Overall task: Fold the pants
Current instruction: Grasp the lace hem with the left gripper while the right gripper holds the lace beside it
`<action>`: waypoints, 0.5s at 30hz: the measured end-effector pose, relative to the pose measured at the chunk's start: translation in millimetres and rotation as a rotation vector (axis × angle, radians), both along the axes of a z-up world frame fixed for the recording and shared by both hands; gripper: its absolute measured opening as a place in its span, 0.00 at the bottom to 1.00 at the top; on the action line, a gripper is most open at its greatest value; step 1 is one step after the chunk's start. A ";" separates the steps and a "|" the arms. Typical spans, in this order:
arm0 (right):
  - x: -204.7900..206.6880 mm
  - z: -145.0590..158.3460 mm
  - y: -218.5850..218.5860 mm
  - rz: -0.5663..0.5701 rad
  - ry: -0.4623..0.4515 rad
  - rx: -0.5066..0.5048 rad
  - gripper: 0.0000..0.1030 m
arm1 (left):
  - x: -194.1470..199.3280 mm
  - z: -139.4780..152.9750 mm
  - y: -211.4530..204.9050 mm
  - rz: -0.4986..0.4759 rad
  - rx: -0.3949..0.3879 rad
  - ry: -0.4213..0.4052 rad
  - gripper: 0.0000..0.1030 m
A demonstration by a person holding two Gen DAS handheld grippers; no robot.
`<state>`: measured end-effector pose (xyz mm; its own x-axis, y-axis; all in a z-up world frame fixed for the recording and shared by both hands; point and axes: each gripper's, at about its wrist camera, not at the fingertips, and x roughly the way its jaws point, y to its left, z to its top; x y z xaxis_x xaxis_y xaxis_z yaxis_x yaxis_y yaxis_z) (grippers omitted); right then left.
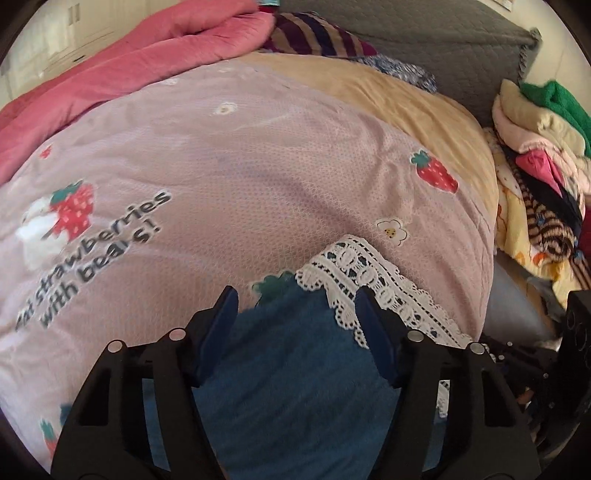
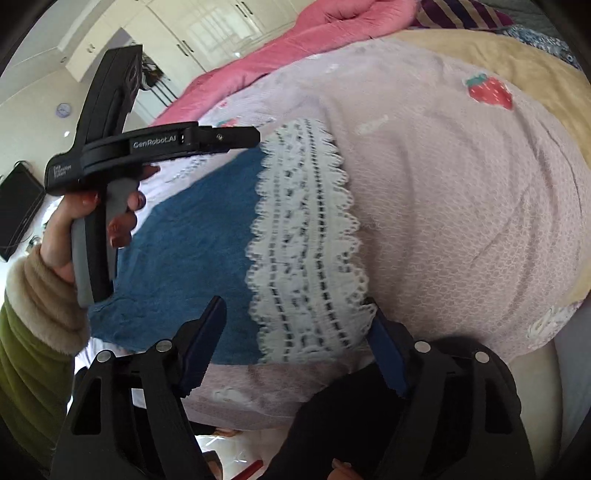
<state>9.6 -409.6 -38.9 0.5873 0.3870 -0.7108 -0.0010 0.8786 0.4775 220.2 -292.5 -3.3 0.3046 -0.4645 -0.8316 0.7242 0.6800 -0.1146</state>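
Blue pants (image 1: 295, 369) with a white lace hem (image 1: 369, 273) lie flat on a lilac strawberry-print bed cover (image 1: 240, 166). My left gripper (image 1: 295, 306) hovers over the hem end, jaws apart, with blue cloth and the lace edge below the gap. Its pads are not pressing on anything. In the right wrist view the pants (image 2: 192, 236) and lace hem (image 2: 303, 236) spread out ahead. My right gripper (image 2: 295, 317) stands open over the near corner of the lace. The left gripper (image 2: 255, 138) shows side-on above the far edge, held by a hand (image 2: 70, 221).
A pink quilt (image 1: 129, 66) is bunched at the back left, with a striped pillow (image 1: 317, 37) and grey headboard (image 1: 443, 40) behind. A beige blanket (image 1: 406, 99) lies beyond the cover. A pile of clothes (image 1: 535, 147) sits off the bed's right edge. White wardrobes (image 2: 207, 33) stand beyond.
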 end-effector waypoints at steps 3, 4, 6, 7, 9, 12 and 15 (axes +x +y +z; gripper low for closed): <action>2.6 0.4 6.4 0.015 -0.002 -0.037 0.66 | 9.6 -9.0 -7.9 -0.046 0.010 0.025 0.56; 2.9 0.9 5.9 0.002 0.001 -0.047 0.56 | 13.1 -12.3 -9.6 -0.064 0.002 0.046 0.56; 0.7 1.9 2.9 -0.010 -0.003 -0.033 0.46 | 17.4 -17.7 -12.0 -0.088 -0.007 0.078 0.51; -0.9 2.8 0.7 -0.017 -0.009 -0.014 0.39 | 19.3 -21.6 -13.6 -0.103 -0.011 0.103 0.49; -4.2 5.9 -0.4 -0.023 -0.026 0.013 0.32 | 22.4 -26.9 -15.0 -0.107 -0.027 0.146 0.44; -7.7 15.1 3.4 -0.003 -0.075 0.013 0.30 | 23.5 -30.9 -15.5 -0.113 -0.055 0.191 0.32; -2.1 4.9 -0.6 -0.032 -0.028 0.014 0.32 | 24.4 -31.8 -13.8 -0.123 -0.075 0.212 0.21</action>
